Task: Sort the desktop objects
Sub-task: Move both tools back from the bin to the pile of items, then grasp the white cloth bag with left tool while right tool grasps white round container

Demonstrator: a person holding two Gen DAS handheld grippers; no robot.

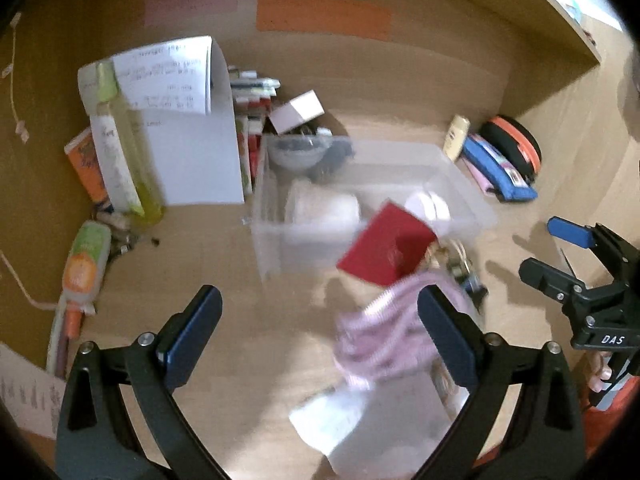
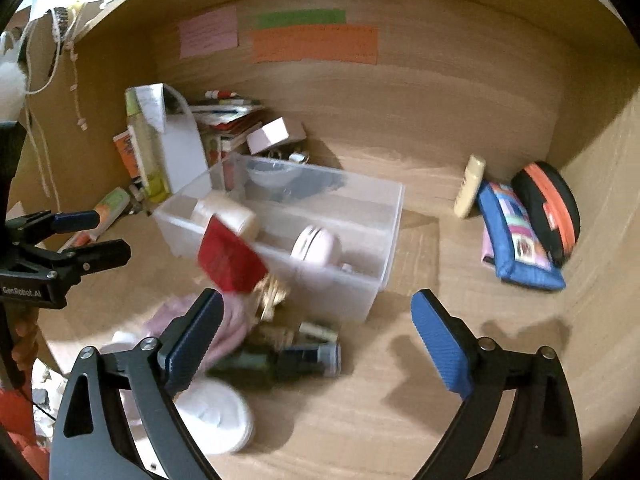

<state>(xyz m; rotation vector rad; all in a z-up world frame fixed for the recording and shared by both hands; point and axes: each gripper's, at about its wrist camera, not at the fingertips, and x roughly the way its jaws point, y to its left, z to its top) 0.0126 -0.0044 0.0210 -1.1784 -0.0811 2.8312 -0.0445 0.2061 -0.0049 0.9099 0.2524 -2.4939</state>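
Red booklet (image 1: 386,250) is leaning ahead of both grippers' released fingers, left (image 1: 320,332) and right (image 2: 316,340); a careless nudge risks toppling it.

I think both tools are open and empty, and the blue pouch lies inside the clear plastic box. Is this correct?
Not quite. The blue pouch lies on the desk to the right of the clear plastic box, not in it; the right wrist view shows this. The left tool and right tool are indeed open and empty.
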